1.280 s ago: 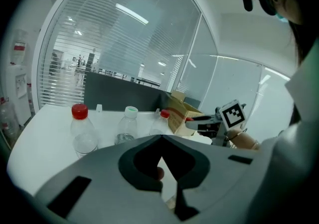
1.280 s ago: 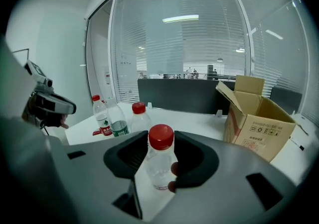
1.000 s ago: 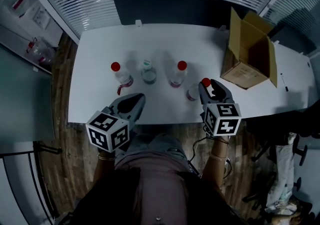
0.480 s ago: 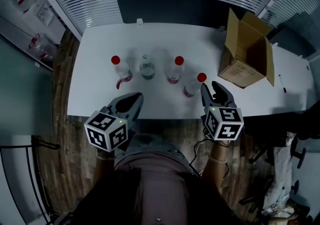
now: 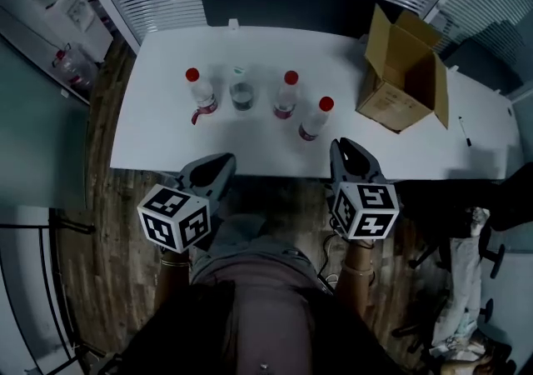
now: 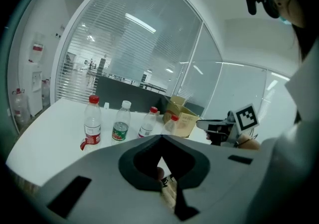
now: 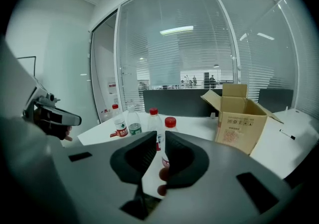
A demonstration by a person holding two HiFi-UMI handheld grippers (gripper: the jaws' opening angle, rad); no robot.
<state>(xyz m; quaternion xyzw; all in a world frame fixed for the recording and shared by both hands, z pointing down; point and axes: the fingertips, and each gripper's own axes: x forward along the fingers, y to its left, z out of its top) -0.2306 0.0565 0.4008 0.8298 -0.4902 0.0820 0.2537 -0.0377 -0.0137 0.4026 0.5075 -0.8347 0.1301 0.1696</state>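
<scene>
Four clear bottles stand on the white table [image 5: 158,132]. Nearest my right gripper [image 5: 341,147] is a red-capped bottle [image 5: 315,117], upright and apart from it. In the right gripper view that bottle [image 7: 170,124] shows just beyond my right gripper [image 7: 160,136], whose jaws stand a narrow gap apart with nothing between them. My left gripper [image 5: 223,160] hangs off the table's near edge. In its own view the left gripper [image 6: 162,138] is shut and empty. Farther off are a second red-capped bottle [image 5: 286,94], a green-labelled bottle [image 5: 241,90] and a third red-capped bottle [image 5: 194,90].
An open cardboard box [image 5: 404,73] stands on the table at the right, right of the bottles. A dark partition [image 5: 275,2] runs behind the table's far edge. Wooden floor [image 5: 108,223] lies under both grippers. Glass walls with blinds enclose the room.
My right gripper let go of the red-capped bottle, which now stands on the table, and drew back over the near edge. Its jaws have narrowed. The left gripper also pulled back.
</scene>
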